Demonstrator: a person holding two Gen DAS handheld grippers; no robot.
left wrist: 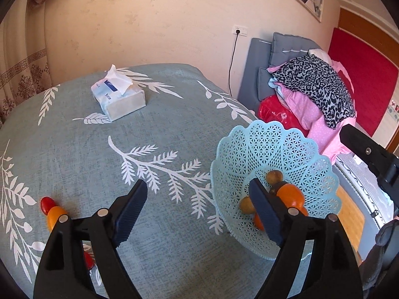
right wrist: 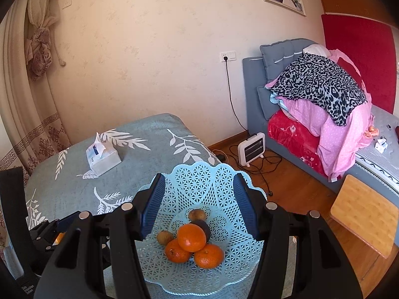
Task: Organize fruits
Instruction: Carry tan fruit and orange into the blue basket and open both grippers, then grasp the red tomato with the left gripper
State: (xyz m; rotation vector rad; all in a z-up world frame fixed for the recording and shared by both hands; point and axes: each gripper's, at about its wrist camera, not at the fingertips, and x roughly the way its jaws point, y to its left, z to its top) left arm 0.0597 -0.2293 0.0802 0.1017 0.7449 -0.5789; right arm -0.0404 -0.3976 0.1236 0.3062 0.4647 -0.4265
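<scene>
Here, in the left wrist view, the left hand-held gripper (left wrist: 199, 211) is spread wide with nothing between its pads, over the table (left wrist: 74, 149) beside the blue basket (left wrist: 261, 149) at the right edge. A red fruit (left wrist: 47, 205) lies near the left edge. In the right wrist view, the right hand-held gripper (right wrist: 199, 206) stands apart above the basket (right wrist: 199, 182), gripping nothing; three oranges (right wrist: 191, 238) and brown fruits (right wrist: 197, 214) sit inside.

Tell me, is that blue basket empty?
No. The blue basket holds three oranges and some small brown fruits.
</scene>
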